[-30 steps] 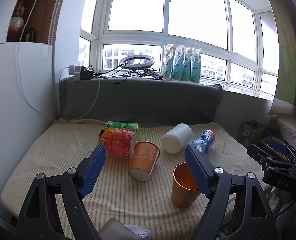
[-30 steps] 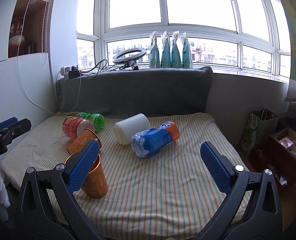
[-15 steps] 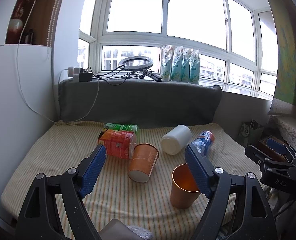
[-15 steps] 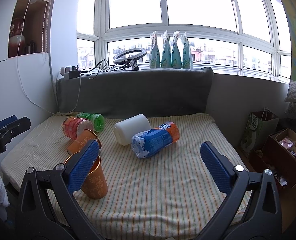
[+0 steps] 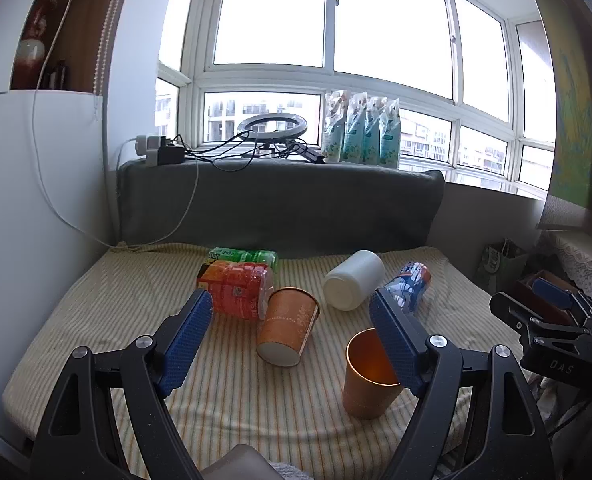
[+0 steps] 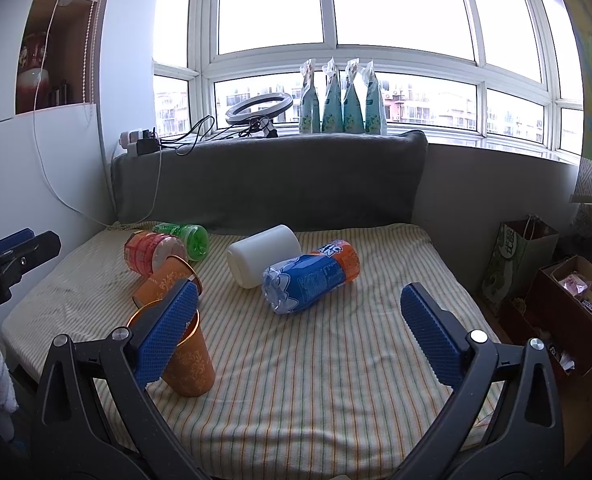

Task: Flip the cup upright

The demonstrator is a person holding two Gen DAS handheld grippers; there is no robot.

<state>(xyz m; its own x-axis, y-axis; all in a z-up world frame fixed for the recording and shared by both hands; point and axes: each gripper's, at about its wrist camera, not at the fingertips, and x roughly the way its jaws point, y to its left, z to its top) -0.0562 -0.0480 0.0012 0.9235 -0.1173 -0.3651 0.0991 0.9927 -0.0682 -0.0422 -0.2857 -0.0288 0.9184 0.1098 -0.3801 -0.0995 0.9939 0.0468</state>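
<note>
An orange paper cup (image 5: 288,328) lies on its side on the striped mat, base toward me; it also shows in the right wrist view (image 6: 164,282). A second orange cup (image 5: 369,376) stands upright with its mouth up near the front, also in the right wrist view (image 6: 190,364). My left gripper (image 5: 292,344) is open and empty, held back from both cups. My right gripper (image 6: 299,332) is open and empty, with its left finger in front of the upright cup.
A red can (image 5: 236,290), a green bottle (image 5: 244,256), a white jar (image 5: 353,280) and a blue-orange bottle (image 5: 409,284) lie on the mat (image 5: 136,292). A grey cushion (image 5: 280,204) backs it. Bags and boxes (image 6: 567,304) stand on the floor at right.
Both grippers stay open. The left wrist view has drifted slightly, so the cups sit a little lower-left in it. No object has moved.
</note>
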